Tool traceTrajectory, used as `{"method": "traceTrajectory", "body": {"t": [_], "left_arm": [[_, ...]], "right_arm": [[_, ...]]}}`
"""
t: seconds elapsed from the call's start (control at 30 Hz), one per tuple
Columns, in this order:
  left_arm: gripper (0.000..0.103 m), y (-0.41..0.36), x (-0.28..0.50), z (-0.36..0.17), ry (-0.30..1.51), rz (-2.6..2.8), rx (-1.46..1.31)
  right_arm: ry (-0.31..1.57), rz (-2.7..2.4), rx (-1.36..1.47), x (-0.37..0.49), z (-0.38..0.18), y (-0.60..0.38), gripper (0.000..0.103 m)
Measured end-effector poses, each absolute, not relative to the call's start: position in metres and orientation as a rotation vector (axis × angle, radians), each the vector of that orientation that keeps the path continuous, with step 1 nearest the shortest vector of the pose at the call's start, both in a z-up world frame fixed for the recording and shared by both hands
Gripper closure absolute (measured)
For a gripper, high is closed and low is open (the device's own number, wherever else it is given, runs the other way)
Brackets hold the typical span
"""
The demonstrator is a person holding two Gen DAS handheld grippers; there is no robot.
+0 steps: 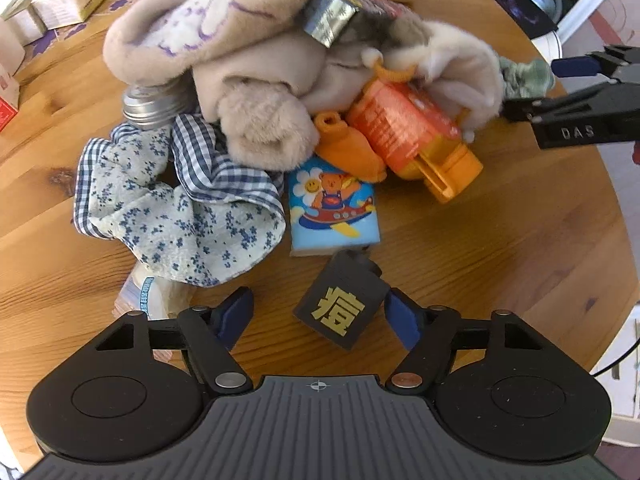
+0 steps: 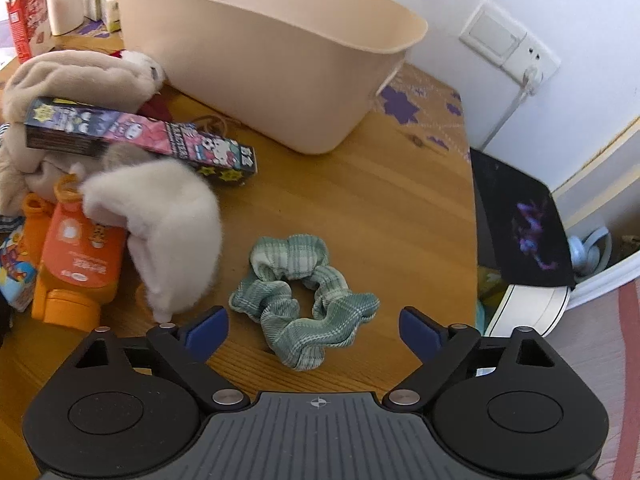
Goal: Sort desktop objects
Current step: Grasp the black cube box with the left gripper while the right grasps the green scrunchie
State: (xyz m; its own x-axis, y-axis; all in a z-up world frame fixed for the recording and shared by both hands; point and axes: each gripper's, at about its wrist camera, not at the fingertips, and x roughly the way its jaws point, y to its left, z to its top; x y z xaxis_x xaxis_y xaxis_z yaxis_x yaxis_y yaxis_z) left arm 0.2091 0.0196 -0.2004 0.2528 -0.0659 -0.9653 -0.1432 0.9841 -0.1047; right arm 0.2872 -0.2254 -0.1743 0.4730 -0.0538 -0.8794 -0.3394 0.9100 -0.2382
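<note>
Cluttered wooden surface, both claws spread wide and holding nothing.

The beige bin stands at the back of the surface, beyond the right claw, with open wood between them. A beige plush heap fills the far side of the left view, with a long printed box lying across it. An orange bottle lies on its side at the heap's edge, partly under a white plush flap. A blue-checked floral cloth sits left of the cartoon bear sponge. The green scrunchie lies flat just ahead of the right claw, between its fingers' line. A small black tag with a gold character lies between the left claw's fingers, close to the right-side one.
</note>
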Motion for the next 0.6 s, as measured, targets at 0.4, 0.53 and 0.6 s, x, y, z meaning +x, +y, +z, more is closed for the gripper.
{"method": "traceTrajectory", "body": {"t": [0.4, 0.53, 0.6], "left_arm": [[0.070, 0.010, 0.209, -0.196, 1.268, 0.059, -0.146], [0.070, 0.008, 0.208, -0.195, 1.263, 0.083, -0.156], [0.071, 0.007, 0.208, -0.194, 1.262, 0.088, -0.159]], "right_arm": [[1.094, 0.211, -0.306, 0.277, -0.186, -0.231, 0.061], [1.082, 0.206, -0.290, 0.277, -0.184, -0.233, 0.088], [1.054, 0.213, -0.269, 0.274, -0.181, -0.236, 0.090]]}}
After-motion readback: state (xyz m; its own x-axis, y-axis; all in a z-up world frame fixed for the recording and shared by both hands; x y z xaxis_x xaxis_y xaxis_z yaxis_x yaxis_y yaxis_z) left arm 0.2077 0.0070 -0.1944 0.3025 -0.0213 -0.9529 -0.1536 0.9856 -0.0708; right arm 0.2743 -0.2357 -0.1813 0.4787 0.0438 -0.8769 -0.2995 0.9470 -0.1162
